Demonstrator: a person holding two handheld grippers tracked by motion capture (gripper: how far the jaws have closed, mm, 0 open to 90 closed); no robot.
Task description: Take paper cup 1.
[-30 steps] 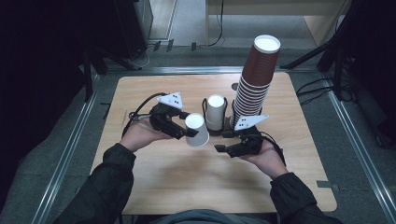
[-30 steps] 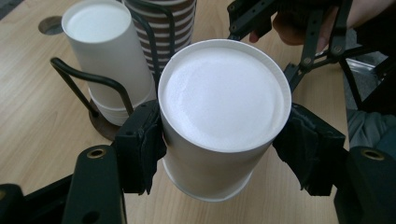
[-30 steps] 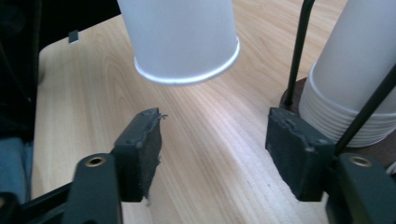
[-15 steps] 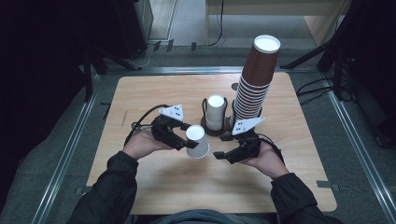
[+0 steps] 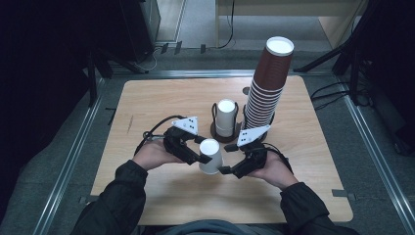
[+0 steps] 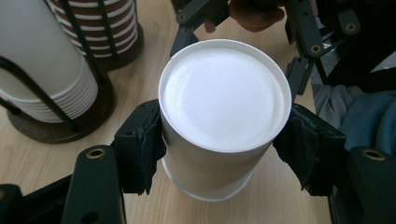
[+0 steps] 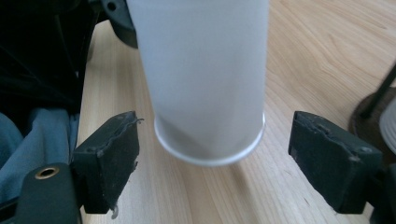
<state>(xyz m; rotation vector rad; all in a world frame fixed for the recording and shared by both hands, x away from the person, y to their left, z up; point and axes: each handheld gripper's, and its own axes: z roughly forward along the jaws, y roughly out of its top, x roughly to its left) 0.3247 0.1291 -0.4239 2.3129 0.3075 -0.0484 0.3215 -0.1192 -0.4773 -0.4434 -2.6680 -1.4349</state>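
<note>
Wooden tabletop (image 5: pixel 147 103) is pale and bare apart from the cup racks, with grey floor and dark room around it. My left gripper (image 5: pixel 195 152) clamps the white cup (image 5: pixel 210 155) upside down by its sides, held just above the wood in front of the white cup stack (image 5: pixel 226 117). My right gripper (image 5: pixel 230 170) has just been opening; its jaws flank the rim without touching. Risks: thin wall crushes under the squeeze, or the cup slips and tips against the brown cup tower (image 5: pixel 266 88).
</note>
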